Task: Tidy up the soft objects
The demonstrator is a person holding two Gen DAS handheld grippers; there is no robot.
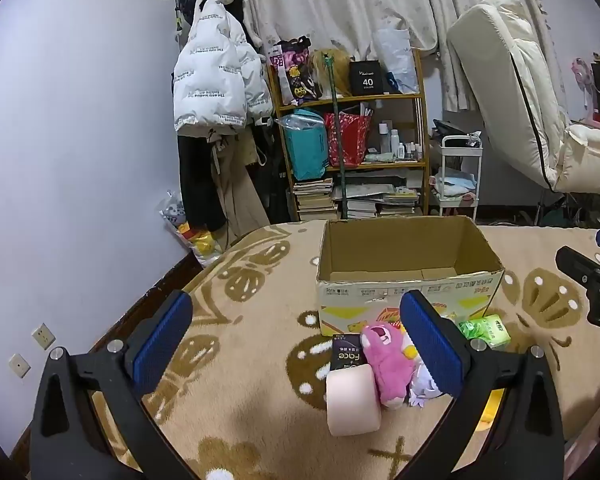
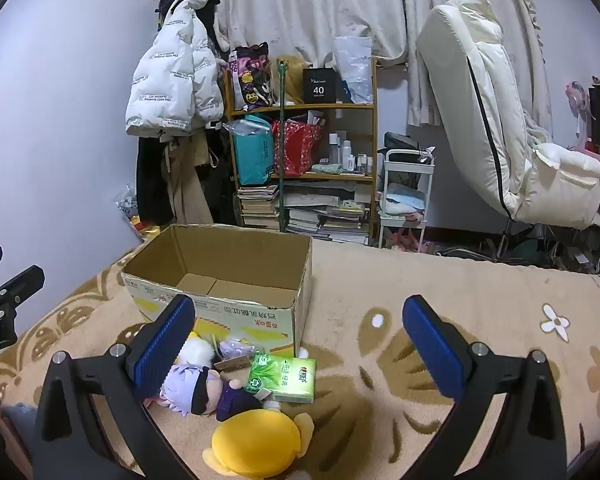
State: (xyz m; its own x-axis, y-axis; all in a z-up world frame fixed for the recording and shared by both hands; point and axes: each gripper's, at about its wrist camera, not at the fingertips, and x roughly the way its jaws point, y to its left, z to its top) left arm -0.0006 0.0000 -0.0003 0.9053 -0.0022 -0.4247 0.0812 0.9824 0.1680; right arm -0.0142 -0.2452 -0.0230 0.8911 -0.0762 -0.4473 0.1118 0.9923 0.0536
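Note:
An open cardboard box [image 1: 404,280] [image 2: 224,292] stands empty on the patterned blanket. In front of it lie a pink plush [image 1: 388,364], a pale pink roll [image 1: 352,400], a black packet [image 1: 346,354], a green tissue pack [image 1: 485,330] [image 2: 282,378], a doll with pale purple hair [image 2: 204,390] and a yellow plush [image 2: 256,446]. My left gripper [image 1: 296,344] hovers open above the blanket just left of the pile, nothing between its fingers. My right gripper [image 2: 300,350] hangs open over the tissue pack and the doll, touching neither.
The beige blanket [image 2: 440,304] with brown flower shapes covers the bed. Behind it stand a wooden shelf [image 1: 352,140] full of bags and books, a coat rack with a white puffer jacket [image 1: 216,80], a small white cart [image 2: 406,196] and a cream recliner [image 2: 512,120].

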